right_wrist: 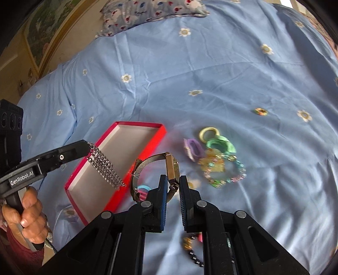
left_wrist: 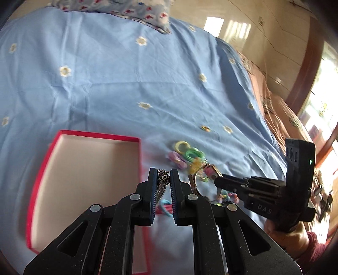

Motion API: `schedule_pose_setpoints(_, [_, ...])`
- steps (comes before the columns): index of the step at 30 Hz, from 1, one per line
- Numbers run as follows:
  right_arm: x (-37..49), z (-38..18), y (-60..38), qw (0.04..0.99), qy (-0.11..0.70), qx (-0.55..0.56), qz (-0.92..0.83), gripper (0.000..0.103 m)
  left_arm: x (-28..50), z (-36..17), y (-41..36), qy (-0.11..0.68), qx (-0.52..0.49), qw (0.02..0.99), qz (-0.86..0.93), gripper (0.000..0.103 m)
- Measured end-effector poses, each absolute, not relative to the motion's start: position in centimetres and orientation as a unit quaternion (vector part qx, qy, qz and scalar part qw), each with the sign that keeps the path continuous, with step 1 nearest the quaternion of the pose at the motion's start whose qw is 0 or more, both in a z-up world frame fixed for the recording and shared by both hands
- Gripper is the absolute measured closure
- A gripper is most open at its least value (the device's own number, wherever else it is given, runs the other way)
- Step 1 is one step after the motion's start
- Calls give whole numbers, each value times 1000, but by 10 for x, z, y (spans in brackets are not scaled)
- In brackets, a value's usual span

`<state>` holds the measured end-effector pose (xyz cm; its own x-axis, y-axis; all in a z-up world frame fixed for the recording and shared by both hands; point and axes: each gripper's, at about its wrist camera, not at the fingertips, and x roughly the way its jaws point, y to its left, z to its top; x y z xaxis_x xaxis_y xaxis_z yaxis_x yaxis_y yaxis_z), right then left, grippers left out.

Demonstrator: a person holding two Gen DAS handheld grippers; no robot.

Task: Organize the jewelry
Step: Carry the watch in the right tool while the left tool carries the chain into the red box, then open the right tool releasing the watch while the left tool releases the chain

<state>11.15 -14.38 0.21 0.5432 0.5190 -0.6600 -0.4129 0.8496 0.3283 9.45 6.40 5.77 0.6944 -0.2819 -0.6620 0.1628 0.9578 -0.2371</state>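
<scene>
Surface: light blue cotton bedsheet [right_wrist: 211, 69] with white embroidered daisies, patterned pillow [right_wrist: 152, 12] at its far end.
Room: glossy wooden wall panels [left_wrist: 264, 36].
Box: open red cardboard box [right_wrist: 118, 160] lay on the sheet.
Left gripper [left_wrist: 164, 177]: pinched a silver metal chain [right_wrist: 105, 167] above the box.
Right gripper [right_wrist: 173, 182]: clamped a mesh-band wristwatch [right_wrist: 172, 167] near pastel plastic rings [right_wrist: 213, 146].

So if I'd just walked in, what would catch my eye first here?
Probably the red box, open and empty on the blue flowered bedsheet. Over it, the left hand-held gripper dangles a silver chain, while the right hand-held gripper pinches a wristwatch just beside the box. To the right of them, a bright heap of coloured rings and beaded bracelets lies on the sheet.
</scene>
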Motion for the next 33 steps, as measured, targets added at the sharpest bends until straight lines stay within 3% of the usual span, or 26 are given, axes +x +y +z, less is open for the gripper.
schedule_pose_setpoints(13, [142,-1,-42,849,407,24,336,92,106,32,145,385,-126,913,-55,93])
schedule_pose_setpoints(33, [202,-50,46,819,463,-54,335,92,153,-36,204,441,-142,886,23,92])
